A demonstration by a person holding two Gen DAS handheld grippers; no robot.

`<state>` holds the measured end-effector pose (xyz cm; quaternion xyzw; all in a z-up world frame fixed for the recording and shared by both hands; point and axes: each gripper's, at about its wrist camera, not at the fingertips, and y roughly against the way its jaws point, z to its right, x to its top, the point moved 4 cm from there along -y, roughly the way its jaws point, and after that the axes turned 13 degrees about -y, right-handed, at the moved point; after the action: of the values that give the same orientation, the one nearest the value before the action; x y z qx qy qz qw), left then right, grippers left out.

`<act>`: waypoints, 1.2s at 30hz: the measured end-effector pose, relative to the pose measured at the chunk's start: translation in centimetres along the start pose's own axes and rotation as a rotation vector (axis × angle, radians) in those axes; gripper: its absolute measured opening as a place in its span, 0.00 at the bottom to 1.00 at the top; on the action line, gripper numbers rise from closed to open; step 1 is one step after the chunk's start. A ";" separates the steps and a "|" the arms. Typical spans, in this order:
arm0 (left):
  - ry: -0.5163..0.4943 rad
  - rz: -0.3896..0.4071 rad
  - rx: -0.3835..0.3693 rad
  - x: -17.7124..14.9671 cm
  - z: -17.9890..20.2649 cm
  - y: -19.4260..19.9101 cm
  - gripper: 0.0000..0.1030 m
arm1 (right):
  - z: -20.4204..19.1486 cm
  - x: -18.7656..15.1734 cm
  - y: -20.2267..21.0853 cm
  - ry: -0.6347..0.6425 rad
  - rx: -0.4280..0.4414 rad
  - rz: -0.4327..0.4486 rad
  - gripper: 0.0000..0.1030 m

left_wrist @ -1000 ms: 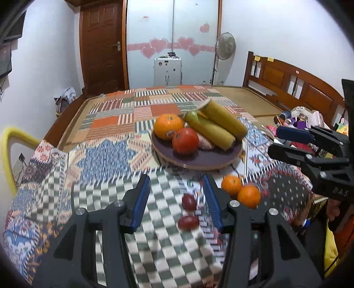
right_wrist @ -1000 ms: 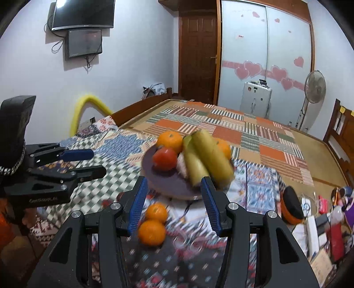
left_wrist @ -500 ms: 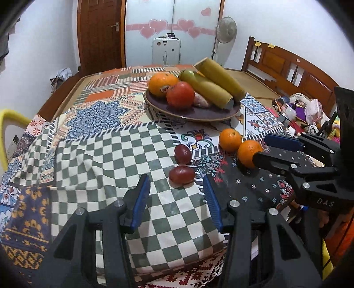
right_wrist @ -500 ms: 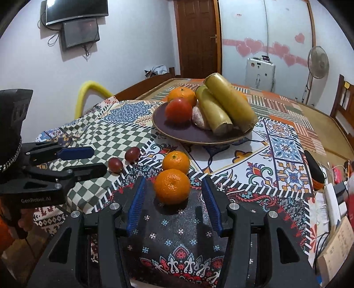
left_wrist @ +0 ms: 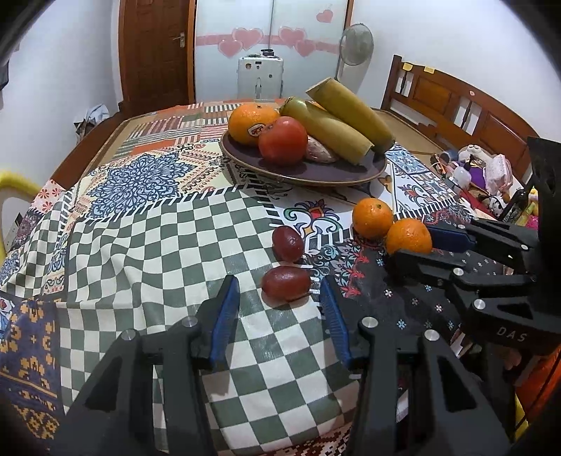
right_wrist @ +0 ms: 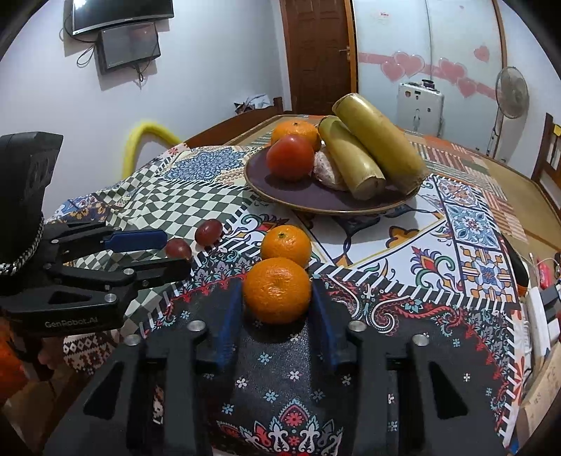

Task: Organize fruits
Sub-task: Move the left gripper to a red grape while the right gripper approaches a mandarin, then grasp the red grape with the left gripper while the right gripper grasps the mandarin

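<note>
**Right gripper pinches an orange; left gripper brackets a red fruit**

The near orange [right_wrist: 277, 290] is round, bright and dimpled, with a small stem scar on top. It sits on the dark, flower-sprigged patch of the cloth [right_wrist: 403, 252], and the right gripper [right_wrist: 277, 308] has its blue pads pressed against both sides of it. A second orange [right_wrist: 286, 245], slightly smaller, lies just behind, touching or nearly touching the first.

Left of the oranges lie two small, dark red, oval fruits. The near red fruit [left_wrist: 286, 283] rests on the green-and-white checks between the fingertips of the left gripper [left_wrist: 280, 298]; its jaws are closing, partly open, with clear gaps on either side, so nothing is gripped. The far red fruit [left_wrist: 288, 243] lies just beyond it.

Further back stands a dark purple plate [right_wrist: 280, 196] holding a big orange [left_wrist: 253, 119] with a sticker, a tomato [right_wrist: 290, 157], two thick yellow-green stalks [right_wrist: 364, 158] cut flat at the ends, and a pale lump half hidden among them.

The cloth is a patchwork of checks, blue medallions, stripes and floral tiles, spread over a wooden bed [left_wrist: 455, 101] with a slatted headboard. Around it: white walls, a brown door [right_wrist: 319, 52], sliding panels with pink hearts, a fan [right_wrist: 512, 87], a wall-mounted screen [right_wrist: 122, 14], and clutter along the bed's right edge.
</note>
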<state>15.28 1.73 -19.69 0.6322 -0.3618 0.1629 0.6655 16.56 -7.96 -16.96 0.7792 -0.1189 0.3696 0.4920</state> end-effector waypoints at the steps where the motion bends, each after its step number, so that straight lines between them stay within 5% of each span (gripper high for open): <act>1: 0.000 0.002 0.000 0.0 0.0 0.0 0.46 | 0.0 0.0 0.0 -0.001 0.001 0.002 0.34; 6: 0.009 0.006 0.002 0.1 -0.1 -0.1 0.41 | 0.2 -0.1 0.1 -0.018 0.014 0.003 0.34; 10: 0.017 0.006 -0.011 0.2 -0.2 -0.1 0.28 | 0.4 -0.1 0.2 -0.020 0.012 0.005 0.34; 36: -0.026 0.145 0.061 6.0 -1.1 3.4 0.27 | 2.5 6.6 2.4 -0.045 -0.016 0.174 0.34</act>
<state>17.40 1.84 -13.08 0.6266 -0.4098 0.2135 0.6276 21.02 -10.10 -11.30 0.7703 -0.2000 0.3922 0.4613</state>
